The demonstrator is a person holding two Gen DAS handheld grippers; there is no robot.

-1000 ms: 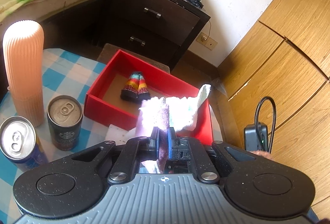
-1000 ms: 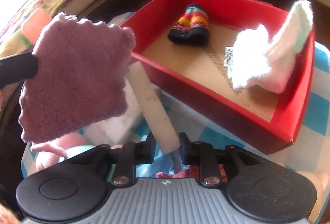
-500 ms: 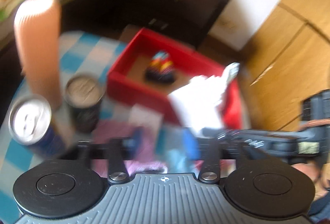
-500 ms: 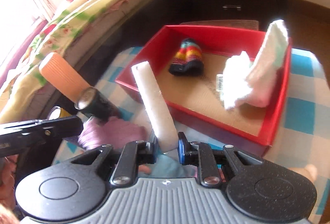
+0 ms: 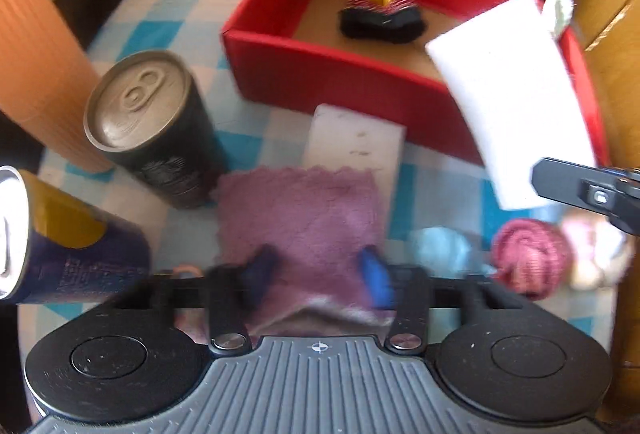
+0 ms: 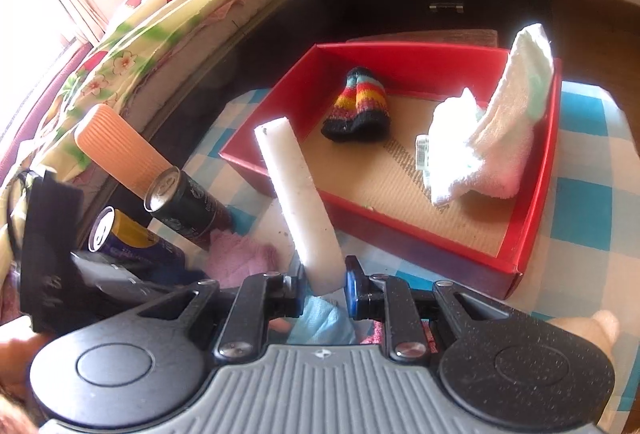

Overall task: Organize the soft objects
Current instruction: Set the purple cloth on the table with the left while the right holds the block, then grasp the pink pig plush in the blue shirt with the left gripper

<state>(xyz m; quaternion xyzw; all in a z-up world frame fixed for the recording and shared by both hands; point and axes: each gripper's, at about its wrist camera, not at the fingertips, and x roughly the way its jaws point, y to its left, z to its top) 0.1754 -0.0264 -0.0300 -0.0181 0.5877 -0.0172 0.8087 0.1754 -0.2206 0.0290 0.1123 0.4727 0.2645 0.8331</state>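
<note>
A purple cloth (image 5: 300, 210) lies flat on the checked table, partly over a white foam block (image 5: 356, 138). My left gripper (image 5: 318, 272) points down over the cloth's near edge. Its jaws are closing, the pads still apart with the cloth between them. My right gripper (image 6: 324, 286) is shut on a second white foam block (image 6: 298, 202), held upright in front of the red box (image 6: 440, 258). In the left wrist view that block (image 5: 512, 106) hangs over the box's right corner. The box holds a striped knit sock (image 6: 358, 110) and a white towel (image 6: 488, 146).
A black can (image 5: 148, 122), a blue-and-yellow can (image 5: 60, 242) and an orange ribbed cylinder (image 5: 36, 54) stand left of the cloth. A light blue cloth (image 5: 440, 246) and a pink knitted roll (image 5: 528, 254) lie at the right. A bed and a dark drawer cabinet lie beyond.
My left gripper let go of the purple cloth, which now lies on the table, then tipped downward and sank over it. The right gripper rose a little with the foam block.
</note>
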